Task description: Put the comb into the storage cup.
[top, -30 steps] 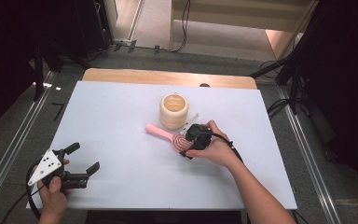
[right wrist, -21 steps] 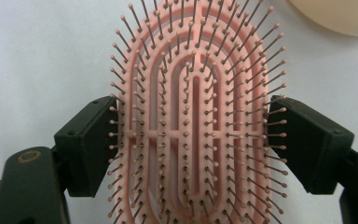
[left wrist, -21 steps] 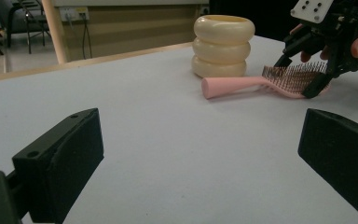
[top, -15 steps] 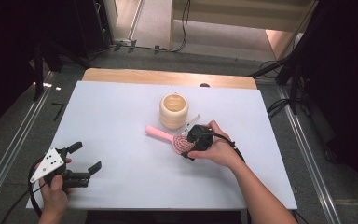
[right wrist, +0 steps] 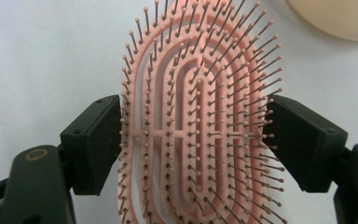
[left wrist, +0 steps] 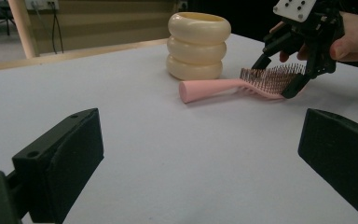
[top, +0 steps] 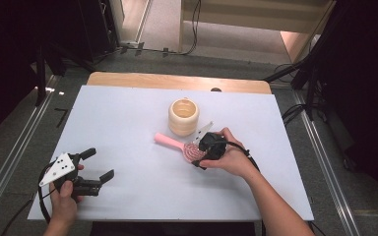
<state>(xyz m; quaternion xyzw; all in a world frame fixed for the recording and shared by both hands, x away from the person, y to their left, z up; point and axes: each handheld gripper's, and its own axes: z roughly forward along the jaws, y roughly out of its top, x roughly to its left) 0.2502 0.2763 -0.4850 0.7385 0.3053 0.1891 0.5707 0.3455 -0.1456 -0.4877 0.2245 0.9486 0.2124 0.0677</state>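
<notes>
**Right gripper straddles the brush head**

While both hands sit over the wide white table [top: 142, 118], we work down from the big pieces. Just past the middle stands the cream ribbed holder of three stacked rings [top: 183, 117], upright, its mouth open to the high view. Lying flat just in front of it is the pink plastic paddle hairbrush [top: 177, 144], bristles up, handle pointing away to the left and stopping short of the holder's base. Over its oval head hangs the right gripper [top: 197, 153], and look at that gripper's own view: the two black jaws stand one on each side of the brush head [right wrist: 193, 130], right at its rim. Whether the pads actually press on the plastic is hard to call; they look to be just meeting the outer bristles. Over at the near left corner, the left gripper [top: 94, 164] is held low above the table, jaws wide apart, nothing between them, well apart from the brush.
</notes>
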